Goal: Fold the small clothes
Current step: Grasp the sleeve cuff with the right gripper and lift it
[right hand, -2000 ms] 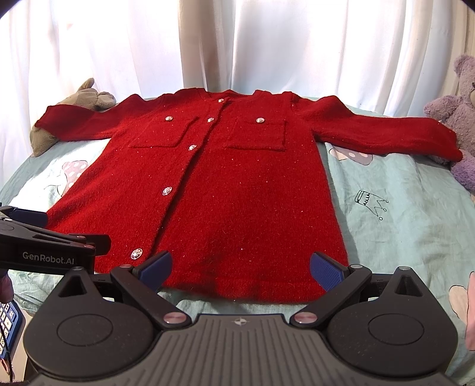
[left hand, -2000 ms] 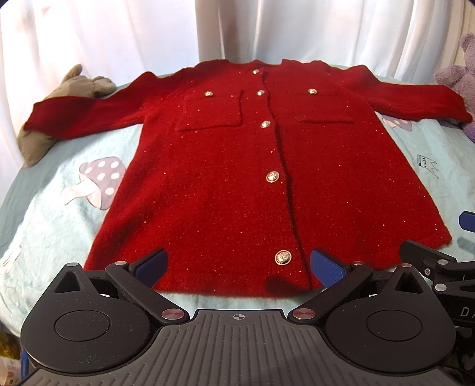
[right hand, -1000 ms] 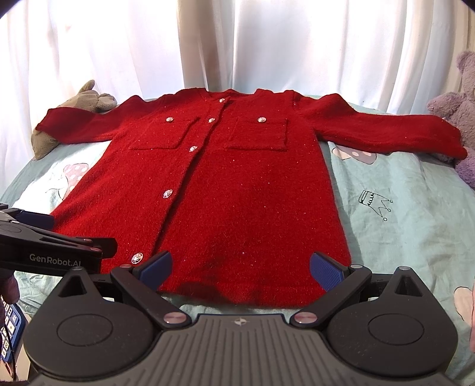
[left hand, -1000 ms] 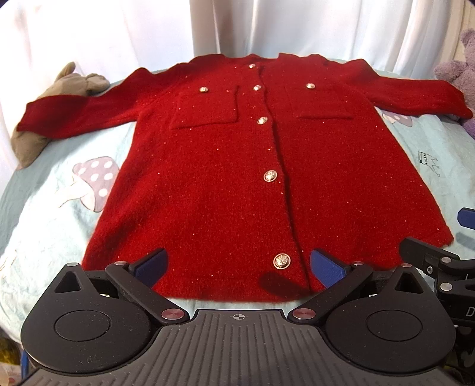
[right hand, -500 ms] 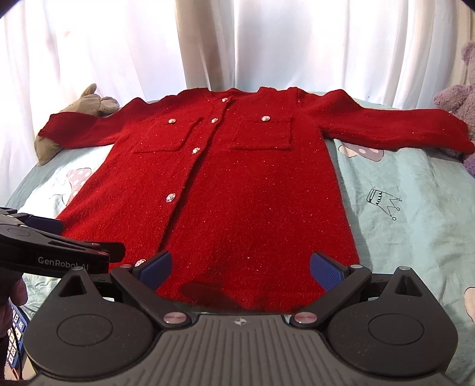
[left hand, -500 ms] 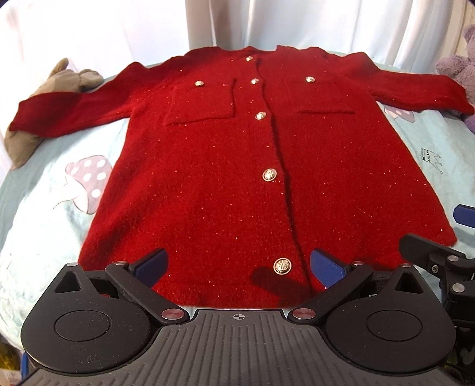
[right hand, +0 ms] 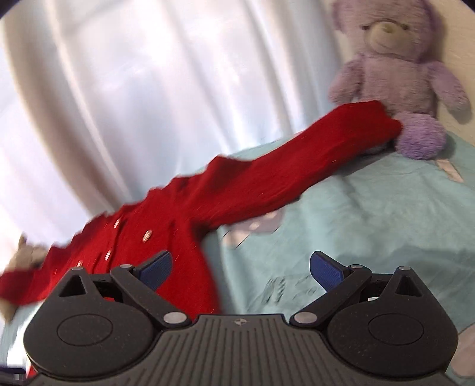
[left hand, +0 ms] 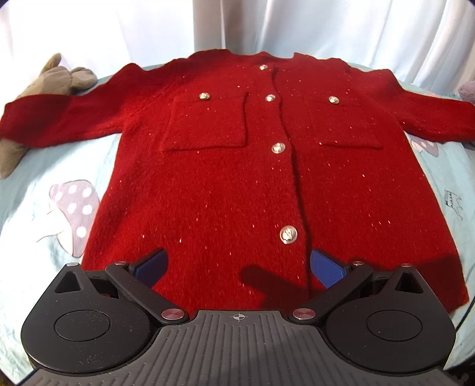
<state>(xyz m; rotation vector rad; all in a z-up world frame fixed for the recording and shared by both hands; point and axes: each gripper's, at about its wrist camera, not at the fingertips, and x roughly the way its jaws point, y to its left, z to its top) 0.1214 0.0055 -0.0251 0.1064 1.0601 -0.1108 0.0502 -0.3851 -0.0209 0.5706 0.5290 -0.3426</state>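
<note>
A red knit cardigan (left hand: 237,178) with gold buttons lies flat, front up, on a pale blue bedsheet (left hand: 44,184), both sleeves spread out. My left gripper (left hand: 237,264) is open and empty, hovering over the cardigan's lower hem near the button placket. My right gripper (right hand: 240,267) is open and empty, tilted and pointing toward the cardigan's right sleeve (right hand: 282,178), above the sheet beside the cardigan's right side. The right wrist view is blurred by motion.
A purple teddy bear (right hand: 400,74) sits at the right sleeve's cuff. A grey-brown plush toy (left hand: 44,89) lies under the left sleeve's end. White curtains (left hand: 237,23) hang behind the bed. The sheet has mushroom (left hand: 74,207) and crown prints.
My right gripper has swung sharply to the right and tilted, now facing the right sleeve and the purple bear. My left gripper has moved forward over the hem. Both stay open.
</note>
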